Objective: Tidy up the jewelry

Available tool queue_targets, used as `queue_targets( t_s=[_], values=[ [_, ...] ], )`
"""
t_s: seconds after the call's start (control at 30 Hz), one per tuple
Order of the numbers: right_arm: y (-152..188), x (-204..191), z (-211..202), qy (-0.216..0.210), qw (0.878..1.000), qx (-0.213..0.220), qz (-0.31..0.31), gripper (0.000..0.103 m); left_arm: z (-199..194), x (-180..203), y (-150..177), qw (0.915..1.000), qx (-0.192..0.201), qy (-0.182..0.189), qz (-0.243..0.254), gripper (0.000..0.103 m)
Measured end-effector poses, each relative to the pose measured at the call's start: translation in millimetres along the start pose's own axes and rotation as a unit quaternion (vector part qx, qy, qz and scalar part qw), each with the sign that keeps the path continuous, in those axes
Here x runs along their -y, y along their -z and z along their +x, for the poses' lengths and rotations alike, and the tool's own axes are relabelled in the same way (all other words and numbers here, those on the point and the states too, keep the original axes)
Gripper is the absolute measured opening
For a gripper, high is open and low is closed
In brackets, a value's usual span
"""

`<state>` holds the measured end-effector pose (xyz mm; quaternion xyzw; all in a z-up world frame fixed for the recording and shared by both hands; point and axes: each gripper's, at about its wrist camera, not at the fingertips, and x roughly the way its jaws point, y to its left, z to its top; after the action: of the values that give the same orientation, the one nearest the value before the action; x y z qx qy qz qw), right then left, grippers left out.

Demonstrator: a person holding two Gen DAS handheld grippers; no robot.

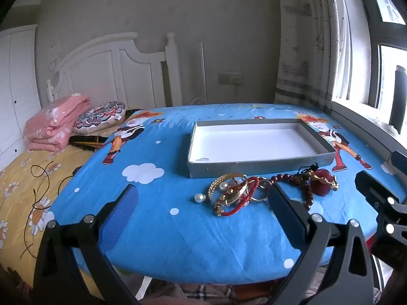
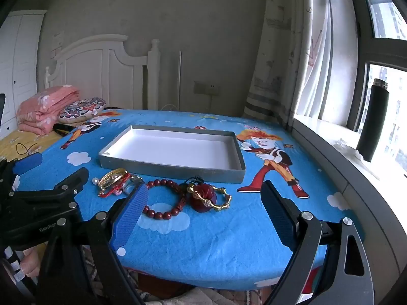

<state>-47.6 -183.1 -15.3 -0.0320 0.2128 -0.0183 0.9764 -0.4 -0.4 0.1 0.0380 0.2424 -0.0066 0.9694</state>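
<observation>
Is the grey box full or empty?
Empty. The grey box shows only its bare white floor; the jewelry pile lies on the cloth in front of it.

Tangled gold, red and pearl jewelry (image 1: 244,193) lies just before the empty grey tray (image 1: 257,165).

Bead bracelet (image 1: 300,185) partly behind tongs' finger

Ahead of me a grey wall (image 1: 178,12) rises behind a white headboard (image 1: 112,68). On my left sits a white wardrobe (image 1: 15,81) and a yellow-sheeted bed (image 1: 23,178) with folded pink bedding (image 1: 53,124). On my right, curtains (image 1: 318,50) frame a bright window (image 2: 386,96).
</observation>
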Motion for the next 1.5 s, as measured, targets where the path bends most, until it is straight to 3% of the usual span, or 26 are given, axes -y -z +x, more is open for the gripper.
queue_targets(
  t_s=[1.5],
  values=[
    [2.8, 1.5, 6.3, -0.001, 1.0, -0.011, 0.002, 0.085, 2.6, -2.8, -0.1, 1.0, -0.007, -0.002, -0.003, 0.099]
  ],
)
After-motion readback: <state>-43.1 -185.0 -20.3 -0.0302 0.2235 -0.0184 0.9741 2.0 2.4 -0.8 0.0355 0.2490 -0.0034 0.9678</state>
